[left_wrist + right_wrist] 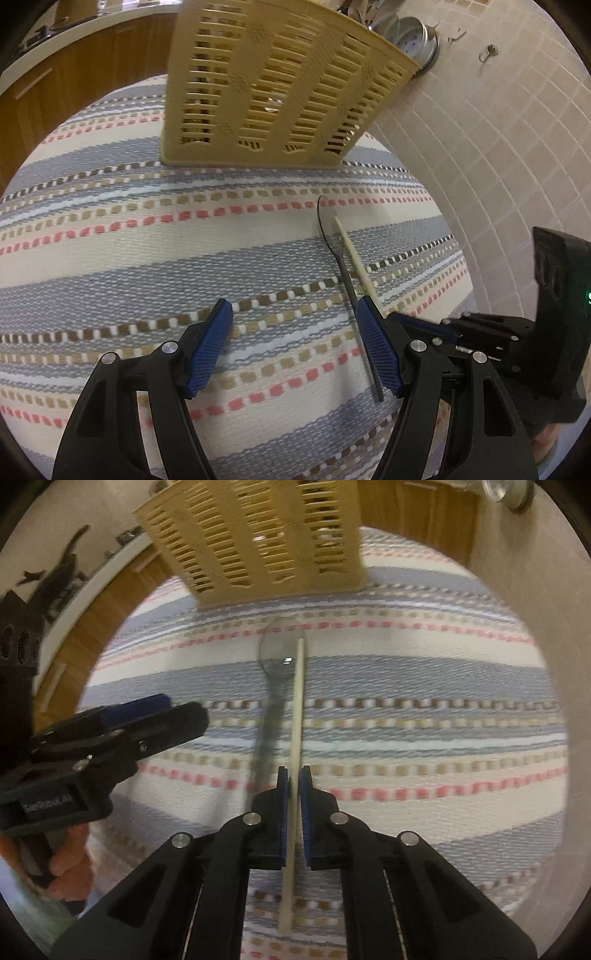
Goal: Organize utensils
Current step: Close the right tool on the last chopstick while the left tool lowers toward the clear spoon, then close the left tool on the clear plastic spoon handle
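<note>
Left claw: point(291, 347) blue pads spread wide, nothing between them, hovering over the striped woven mat point(147, 240) on the counter.
Metal spoon: point(345, 258) lying on mat just beside left claw's right pad, not gripped.
Pale wooden chopstick: point(297, 709) clamped between right claw point(294, 775) pads, jaws nearly together; tip over the spoon bowl.
Beige slotted plastic utensil basket: point(273, 85) standing at far edge of mat.
Progress: early-to-mid, I judge; chopstick gripped, not yet in basket; spoon left to do.
Left view only: tiled wall point(480, 147), steel pot behind basket.
Right view only: full chopstick length, grip point, left claw from the side.
</note>
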`<state>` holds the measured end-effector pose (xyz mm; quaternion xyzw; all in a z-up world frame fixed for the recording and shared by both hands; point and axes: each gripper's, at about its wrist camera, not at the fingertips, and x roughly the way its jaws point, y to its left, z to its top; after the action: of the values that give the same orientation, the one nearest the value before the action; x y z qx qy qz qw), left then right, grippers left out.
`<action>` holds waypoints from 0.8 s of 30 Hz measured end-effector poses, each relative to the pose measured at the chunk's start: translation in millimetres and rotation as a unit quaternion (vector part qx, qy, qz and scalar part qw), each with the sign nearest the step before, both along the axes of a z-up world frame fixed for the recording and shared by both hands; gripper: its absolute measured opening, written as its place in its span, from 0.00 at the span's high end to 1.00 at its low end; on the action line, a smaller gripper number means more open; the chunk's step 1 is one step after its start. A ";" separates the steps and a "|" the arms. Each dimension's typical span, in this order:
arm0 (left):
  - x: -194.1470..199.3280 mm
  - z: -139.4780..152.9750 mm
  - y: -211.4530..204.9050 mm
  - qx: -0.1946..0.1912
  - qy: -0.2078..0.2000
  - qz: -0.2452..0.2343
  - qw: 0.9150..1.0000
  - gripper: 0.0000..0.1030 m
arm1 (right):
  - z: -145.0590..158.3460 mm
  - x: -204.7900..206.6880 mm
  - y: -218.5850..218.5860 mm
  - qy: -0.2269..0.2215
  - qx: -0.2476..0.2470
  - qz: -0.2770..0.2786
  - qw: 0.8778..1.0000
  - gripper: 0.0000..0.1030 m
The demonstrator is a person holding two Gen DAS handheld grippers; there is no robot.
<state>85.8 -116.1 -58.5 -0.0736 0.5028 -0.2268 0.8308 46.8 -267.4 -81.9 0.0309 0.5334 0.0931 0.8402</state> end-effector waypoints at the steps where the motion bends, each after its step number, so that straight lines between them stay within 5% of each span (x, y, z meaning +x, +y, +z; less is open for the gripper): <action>1: 0.9 -0.1 -4.9 0.002 0.000 -0.003 1.000 0.34 | -0.1 -0.6 -4.3 0.000 -0.006 -0.005 1.000 0.95; 8: 1.3 -4.2 -35.8 0.016 -0.007 -0.021 1.000 0.35 | -4.8 -5.7 -48.8 0.011 0.059 -0.041 0.997 0.96; 11: 1.1 -5.9 -41.8 0.017 -0.014 -0.026 0.999 0.35 | -4.6 -14.7 -53.2 0.010 0.060 -0.026 0.998 0.96; 15: 2.5 -7.7 -56.0 0.017 -0.010 -0.033 0.999 0.36 | -5.5 -23.6 -67.2 -0.003 0.060 -0.073 0.995 0.96; 17: 2.1 -7.6 -68.4 0.028 -0.015 -0.042 0.999 0.39 | -5.0 -25.0 -78.4 -0.012 0.048 -0.093 0.994 0.96; 19: 1.5 -10.0 -78.6 0.048 -0.018 -0.045 0.998 0.39 | -7.8 -25.3 -94.2 0.001 0.105 -0.107 0.989 0.96; 21: -0.8 -12.5 -86.9 0.074 -0.040 -0.034 0.996 0.41 | -7.5 -25.1 -101.6 -0.001 0.100 -0.119 0.988 0.96; 23: -4.6 -15.1 -96.8 0.121 -0.069 -0.025 0.990 0.59 | -7.9 -27.4 -105.3 0.002 0.110 -0.120 0.987 0.96; 24: -9.0 -17.5 -104.3 0.166 -0.095 -0.023 0.981 0.78 | -8.4 -28.7 -106.9 0.003 0.116 -0.121 0.986 0.96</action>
<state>76.8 -220.4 -76.0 0.0984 0.4538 -0.1650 0.8701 18.1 -374.3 -90.3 0.1925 0.5142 0.0520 0.8342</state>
